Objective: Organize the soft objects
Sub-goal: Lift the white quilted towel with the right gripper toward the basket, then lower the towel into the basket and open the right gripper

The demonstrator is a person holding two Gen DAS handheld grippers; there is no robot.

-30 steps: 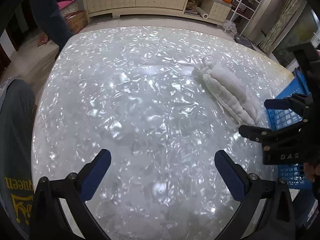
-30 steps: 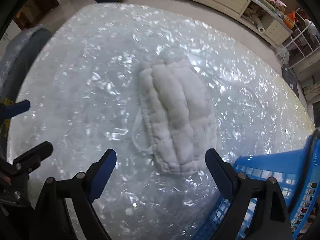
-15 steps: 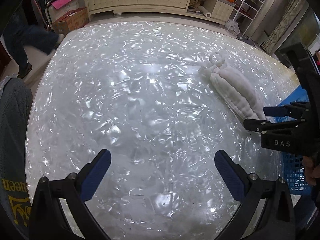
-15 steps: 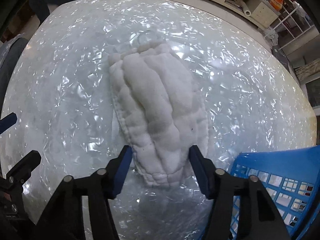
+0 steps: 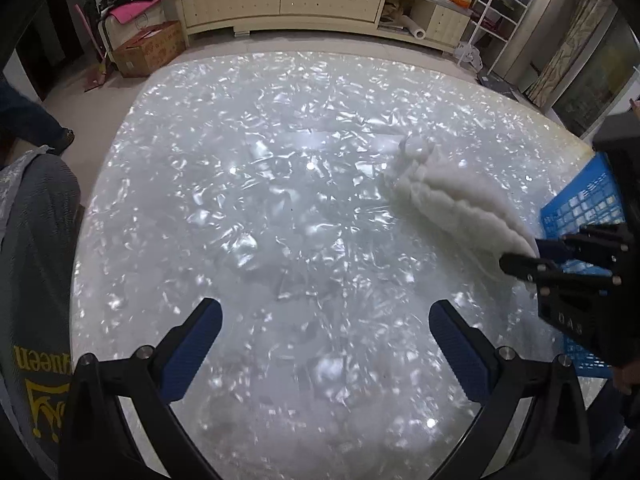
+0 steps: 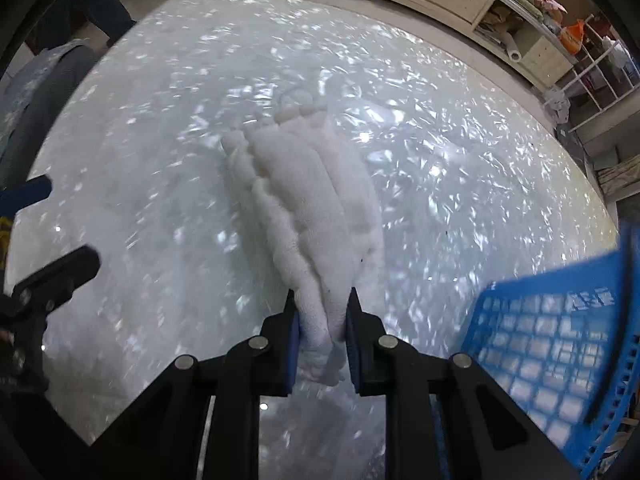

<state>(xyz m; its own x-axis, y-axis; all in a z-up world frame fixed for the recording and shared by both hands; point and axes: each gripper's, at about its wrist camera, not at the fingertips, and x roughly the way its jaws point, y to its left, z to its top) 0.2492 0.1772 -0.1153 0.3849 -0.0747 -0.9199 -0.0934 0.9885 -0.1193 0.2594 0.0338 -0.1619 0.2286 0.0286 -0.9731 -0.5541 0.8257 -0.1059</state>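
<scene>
A white fluffy quilted cloth (image 6: 308, 200) lies on the shiny pearl-white table (image 6: 160, 160). My right gripper (image 6: 322, 320) has its jaws closing on the cloth's near end, and the blue pads squeeze the bunched fabric between them. In the left wrist view the same cloth (image 5: 452, 204) stretches at the right, with the right gripper (image 5: 532, 256) holding its near end. My left gripper (image 5: 324, 336) hangs wide open above bare table with nothing between its fingers. A blue plastic basket (image 6: 560, 340) stands just right of the cloth, also showing as the basket (image 5: 580, 208) in the left wrist view.
A long cream cabinet (image 5: 280, 4) with clutter on top runs along the far wall. A cardboard box (image 5: 148, 48) sits on the floor at far left, a white wire rack (image 5: 500, 12) at far right. A person's dark trouser leg (image 5: 28, 120) shows at the left edge.
My right gripper went from wide open above the cloth to closing onto its near end, bunching the fabric. The left gripper stayed open over the table.
</scene>
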